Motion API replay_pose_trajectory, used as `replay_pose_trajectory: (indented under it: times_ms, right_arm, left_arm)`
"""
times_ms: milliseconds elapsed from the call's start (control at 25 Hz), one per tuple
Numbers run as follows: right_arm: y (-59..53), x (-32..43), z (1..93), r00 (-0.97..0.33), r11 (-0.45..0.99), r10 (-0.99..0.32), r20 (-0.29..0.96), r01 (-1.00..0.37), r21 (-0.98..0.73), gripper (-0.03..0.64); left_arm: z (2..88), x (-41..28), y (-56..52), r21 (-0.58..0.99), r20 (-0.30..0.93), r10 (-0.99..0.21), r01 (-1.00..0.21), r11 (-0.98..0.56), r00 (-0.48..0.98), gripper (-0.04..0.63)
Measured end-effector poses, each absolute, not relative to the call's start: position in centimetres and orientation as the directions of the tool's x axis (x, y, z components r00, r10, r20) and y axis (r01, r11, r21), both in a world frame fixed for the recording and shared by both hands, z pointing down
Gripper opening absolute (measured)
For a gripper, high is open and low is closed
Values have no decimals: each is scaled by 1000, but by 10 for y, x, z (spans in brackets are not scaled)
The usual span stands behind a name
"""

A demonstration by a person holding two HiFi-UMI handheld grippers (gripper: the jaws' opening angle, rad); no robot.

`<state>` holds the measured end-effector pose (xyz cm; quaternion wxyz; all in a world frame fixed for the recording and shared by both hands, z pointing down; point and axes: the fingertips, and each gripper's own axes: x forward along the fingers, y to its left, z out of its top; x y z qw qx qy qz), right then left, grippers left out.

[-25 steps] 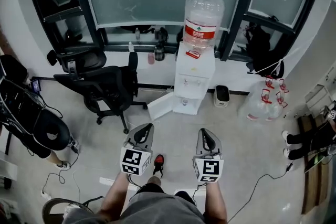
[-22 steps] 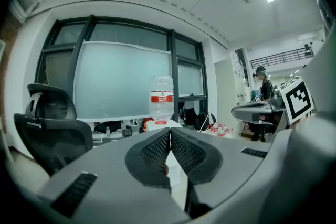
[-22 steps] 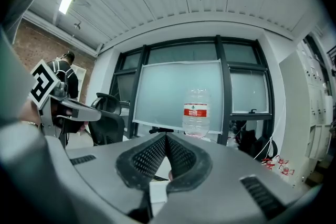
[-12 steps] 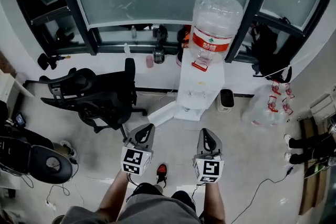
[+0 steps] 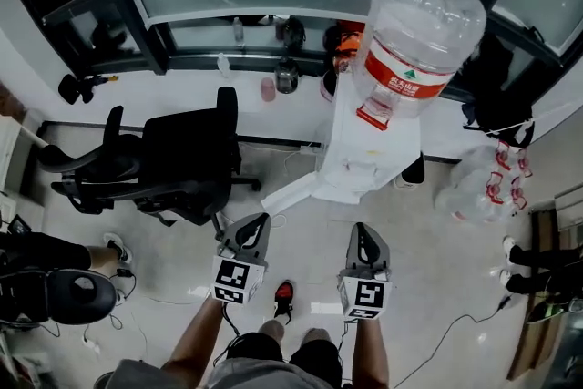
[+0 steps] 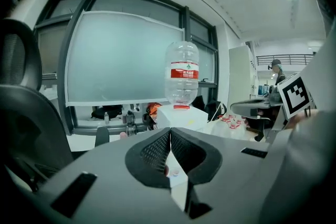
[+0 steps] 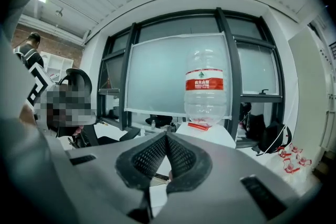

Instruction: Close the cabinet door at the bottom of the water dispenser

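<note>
Low in the head view, your left gripper (image 5: 259,220) has its two jaws pressed together with nothing between them, and your right gripper (image 5: 359,230) is the same: jaws closed and empty. Both point forward, side by side, above the pale floor (image 5: 428,269), and neither touches anything. Just ahead of the left gripper's tip, a little toward the right, lies the free end of the cabinet door (image 5: 293,192). This white door stands wide open. Its long edge runs slantwise from the foot of the water dispenser (image 5: 369,150), where the hinge seems to be, down toward your left hand. So the door is at the left side of the dispenser's base; the cabinet opening itself I cannot see clearly from above. Your left gripper is clearly the nearer one. The right gripper faces more the front of the dispenser body, below the big bottle (image 5: 424,23), and is farther from the door's free end. As I judge it, the coming move depends on this: you must get to the side of the door that faces the black office chair (image 5: 178,164) and push it toward the right, so that it swings back against the dispenser. The chair stands near the door on that side, so the room for the left gripper looks narrow there.
</note>
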<state>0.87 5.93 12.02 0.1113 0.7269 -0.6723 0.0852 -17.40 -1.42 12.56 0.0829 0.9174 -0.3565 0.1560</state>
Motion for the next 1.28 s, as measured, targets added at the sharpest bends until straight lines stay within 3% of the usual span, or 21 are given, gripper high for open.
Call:
replay_pose_trajectory:
  times_ms: [400,720,1280]
  right_arm:
    - [-9,23,247,-3,11,-950,313,-1000,22,17]
    - [-35,18,378,-83,88,-884,459,-996,-11,17]
    - [-56,3,565,-160,168,-869,468,-985,-24,17]
  left_arm:
    - [253,-161,-71,29,417,-654,-729,-684,631,23]
    - [379,-165,-90,58,482,-666,-779,-624,569,23]
    - [581,-193,-105,40,550,-664,-810,-585,507,23]
